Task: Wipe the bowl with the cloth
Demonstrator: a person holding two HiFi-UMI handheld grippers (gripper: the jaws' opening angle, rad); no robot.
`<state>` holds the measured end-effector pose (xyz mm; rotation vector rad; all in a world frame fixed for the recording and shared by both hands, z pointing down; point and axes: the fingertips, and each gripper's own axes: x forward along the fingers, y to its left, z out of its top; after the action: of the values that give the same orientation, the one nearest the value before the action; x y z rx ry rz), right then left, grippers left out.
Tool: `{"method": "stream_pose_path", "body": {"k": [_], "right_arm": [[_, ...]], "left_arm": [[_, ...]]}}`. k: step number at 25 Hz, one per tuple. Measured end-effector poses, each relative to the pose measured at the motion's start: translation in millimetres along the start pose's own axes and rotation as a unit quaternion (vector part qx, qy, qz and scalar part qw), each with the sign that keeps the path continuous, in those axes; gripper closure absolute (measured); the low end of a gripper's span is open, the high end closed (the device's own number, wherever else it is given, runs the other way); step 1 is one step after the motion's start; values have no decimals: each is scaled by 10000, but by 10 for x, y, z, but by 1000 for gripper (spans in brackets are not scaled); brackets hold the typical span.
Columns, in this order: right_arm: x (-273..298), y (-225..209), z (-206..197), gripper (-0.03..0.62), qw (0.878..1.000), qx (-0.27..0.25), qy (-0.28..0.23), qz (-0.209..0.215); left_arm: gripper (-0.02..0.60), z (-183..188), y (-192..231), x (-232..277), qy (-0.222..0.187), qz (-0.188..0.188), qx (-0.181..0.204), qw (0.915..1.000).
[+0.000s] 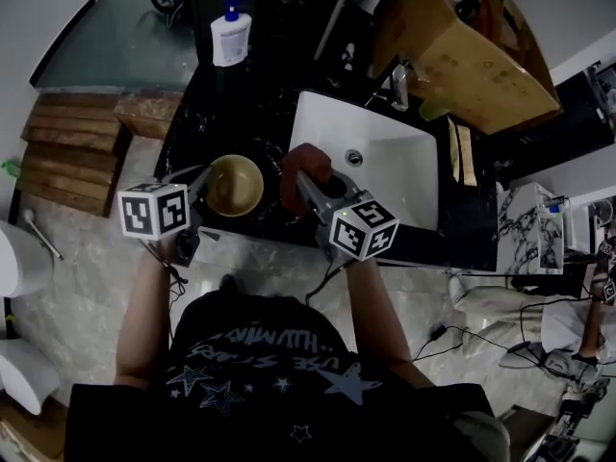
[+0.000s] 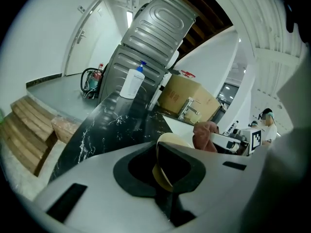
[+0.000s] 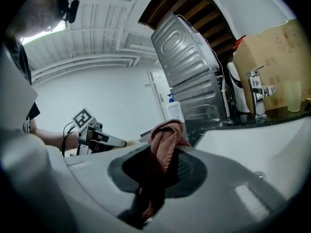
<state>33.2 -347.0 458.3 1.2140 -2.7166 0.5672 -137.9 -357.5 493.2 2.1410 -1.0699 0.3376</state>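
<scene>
The left tongs (image 2: 164, 168) were pinching the rim of the tan bowl (image 2: 171, 141); the right tongs (image 3: 156, 176) were clamped on the reddish cloth (image 3: 164, 142), which bunched above them; the cloth (image 1: 300, 173) was held just beside the bowl (image 1: 235, 185), at the front left corner of the white sink (image 1: 409, 166); the bowl lay near the front edge of the black marbled surface (image 1: 197, 114), with open room behind it up to a pump bottle (image 1: 231, 35); the bottle's label was too small to read; a cardboard box (image 1: 472, 61) crowded the far edge behind the tap (image 1: 399, 87).
</scene>
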Motion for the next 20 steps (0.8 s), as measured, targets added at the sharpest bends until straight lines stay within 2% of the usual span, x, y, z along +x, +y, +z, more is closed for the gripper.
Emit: {"method": "stream_pose_path", "body": {"k": [5,9,16,20], "right_arm": [[-30,-43,-10,526,9999,33,-4,-111],[-91,-23,-40,526,9999,76,-13,-124],[-242,-5,-125,526,9999,86,-34,-141],[-389,76,-163,526,9999,83,-66,-47]], "left_arm": [[563,-61,-13,52,96,-19,75,9999],[563,-48,-27,35,-28,-13,88,10000],[561,53,49,-139,-590,476,329,9966],[561,29,33,-354,-940,684,312,9927]]}}
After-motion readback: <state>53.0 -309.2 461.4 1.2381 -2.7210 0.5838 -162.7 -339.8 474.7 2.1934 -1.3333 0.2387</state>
